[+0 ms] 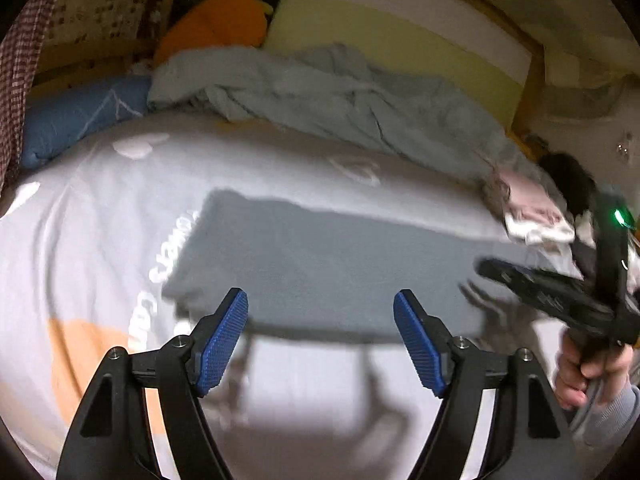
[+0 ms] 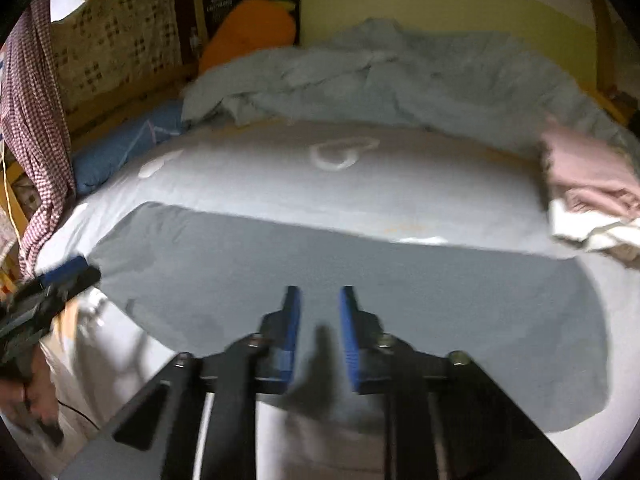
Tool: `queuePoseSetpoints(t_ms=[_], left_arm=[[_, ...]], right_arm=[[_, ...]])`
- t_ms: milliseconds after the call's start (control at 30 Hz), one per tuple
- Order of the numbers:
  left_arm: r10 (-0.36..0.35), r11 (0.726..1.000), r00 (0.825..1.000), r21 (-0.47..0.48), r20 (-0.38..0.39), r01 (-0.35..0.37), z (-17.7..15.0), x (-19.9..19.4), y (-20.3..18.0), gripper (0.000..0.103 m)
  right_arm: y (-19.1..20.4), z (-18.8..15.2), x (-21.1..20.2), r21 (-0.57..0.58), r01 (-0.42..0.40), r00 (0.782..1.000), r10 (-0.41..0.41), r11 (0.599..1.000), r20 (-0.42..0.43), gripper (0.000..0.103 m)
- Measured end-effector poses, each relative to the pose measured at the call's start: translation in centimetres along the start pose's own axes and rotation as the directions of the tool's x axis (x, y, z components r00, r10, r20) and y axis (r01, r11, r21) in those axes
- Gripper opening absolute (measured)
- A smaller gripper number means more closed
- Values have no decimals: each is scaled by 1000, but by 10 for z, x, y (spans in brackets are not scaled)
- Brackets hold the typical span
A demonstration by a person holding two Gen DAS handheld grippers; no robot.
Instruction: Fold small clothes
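1. In the left wrist view the left claw point(image 1: 321, 312) stands spread wide, its blue pads point(image 1: 224, 340) well apart, with nothing between them. The grey garment point(image 1: 320, 264) lies flat on the bed sheet point(image 1: 100, 208) just ahead of the fingertips and reaches under the gap between them.
2. In the right wrist view the right claw point(image 2: 320, 304) is nearly pressed together; only a narrow gap is left between its blue pads point(image 2: 290, 336). It hangs over the near part of the same grey garment point(image 2: 340, 288). I cannot tell whether any cloth is pinched, because the picture is blurred.
3. Only the left wrist view shows the right claw from the side point(image 1: 484, 266), to the right of the left claw, with a green light point(image 1: 618, 216) on its body and a hand point(image 1: 580, 376) in a grey sleeve holding its handle.
4. Only the right wrist view shows the left claw point(image 2: 78, 270) at the far left, at the left edge of the garment, and a checked red and white cloth point(image 2: 36, 120) hanging behind it.
5. Both views show, beyond the garment, a crumpled light blue blanket point(image 1: 340, 92) and an orange pillow point(image 1: 220, 24). To the right of the claws lies a pile of pink and white clothes point(image 2: 592, 192).
6. The sheet carries white letters point(image 1: 168, 256) to the left of the garment, ahead of the left claw, but they are too blurred to read. A dark item point(image 2: 220, 0) behind the orange pillow has a pale label, also unreadable.
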State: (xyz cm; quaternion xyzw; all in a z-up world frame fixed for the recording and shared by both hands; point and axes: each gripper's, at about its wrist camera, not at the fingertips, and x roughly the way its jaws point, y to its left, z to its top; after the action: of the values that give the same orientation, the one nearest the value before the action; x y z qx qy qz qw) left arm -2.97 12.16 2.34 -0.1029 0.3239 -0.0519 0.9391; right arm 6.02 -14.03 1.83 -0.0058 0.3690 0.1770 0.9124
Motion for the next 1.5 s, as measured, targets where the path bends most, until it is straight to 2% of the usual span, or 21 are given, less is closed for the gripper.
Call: queuePoseSetpoints(t_ms=[67, 133, 233, 300, 400, 433, 533, 633, 700, 733, 800, 833, 933, 1033, 1067, 1100, 1167, 1200, 1367, 1433, 1500], left_arm=[[-39, 998, 998, -50, -47, 36, -8, 0, 2, 74], [-161, 974, 981, -177, -104, 141, -17, 9, 11, 74], [-289, 898, 947, -382, -139, 218, -28, 29, 32, 74], [-344, 826, 934, -503, -93, 254, -32, 39, 48, 74], [-354, 751, 935, -592, 11, 292, -31, 43, 64, 74], [-343, 733, 938, -612, 43, 296, -29, 45, 68, 74], [-334, 700, 940, -650, 66, 294, -21, 54, 74, 74], [-239, 736, 965, -629, 106, 251, -15, 57, 74, 70], [-210, 739, 967, -624, 146, 255, -17, 57, 74, 67], [-198, 753, 967, -607, 162, 256, -17, 58, 72, 66], [-143, 792, 977, -574, 156, 207, -17, 60, 68, 52], [-116, 802, 980, -567, 159, 187, -21, 59, 69, 49], [-107, 820, 973, -535, 206, 203, -22, 60, 73, 45], [-113, 835, 967, -506, 228, 217, -17, 64, 76, 42], [-112, 832, 965, -508, 236, 221, -17, 65, 79, 36], [-107, 827, 966, -519, 237, 219, -16, 66, 81, 25], [-157, 800, 954, -533, 257, 275, -11, 68, 86, 19], [-178, 797, 944, -521, 279, 305, -8, 66, 85, 18], [-211, 867, 920, -373, 330, 332, 6, 37, 58, 17], [-235, 887, 906, -304, 352, 348, 8, 25, 46, 17], [-256, 901, 897, -246, 360, 357, 8, 15, 36, 17]], right_arm=[[11, -1, 6, 9, -12, 1000, 12, 1000, -11, 13], [21, -4, 10, 3, -35, 999, 35, 999, -17, 12], [35, -6, 15, -35, -23, 1000, 22, 999, -21, 12], [38, -3, 18, -25, -51, 998, 50, 998, -28, 10], [39, 13, 28, 16, -103, 994, 104, 995, -36, 6], [38, 19, 34, 44, -121, 991, 123, 992, -45, 2], [34, 39, 65, 154, -200, 972, 215, 968, -91, 2], [37, 52, 93, 201, -163, 974, 190, 966, -120, 2], [35, 58, 106, 227, -146, 977, 177, 963, -120, 2], [33, 60, 111, 240, -140, 977, 172, 961, -122, 2], [28, 59, 115, 274, -143, 975, 183, 951, -128, 2], [27, 56, 116, 281, -157, 971, 201, 947, -133, 2], [31, 46, 112, 274, -202, 962, 242, 940, -123, 2], [35, 35, 108, 298, -250, 943, 302, 921, -142, 2], [37, 30, 105, 292, -241, 942, 296, 925, -159, 2], [40, 24, 101, 283, -232, 942, 288, 931, -173, 2], [46, 10, 87, 281, -235, 936, 294, 931, -192, 2], [47, 2, 79, 287, -242, 931, 305, 927, -200, 2], [47, -6, 51, 317, -272, 912, 348, 909, -217, 2], [45, 10, 51, 312, -274, 921, 341, 910, -185, 2], [38, 33, 61, 323, -232, 942, 295, 917, -158, 2]])
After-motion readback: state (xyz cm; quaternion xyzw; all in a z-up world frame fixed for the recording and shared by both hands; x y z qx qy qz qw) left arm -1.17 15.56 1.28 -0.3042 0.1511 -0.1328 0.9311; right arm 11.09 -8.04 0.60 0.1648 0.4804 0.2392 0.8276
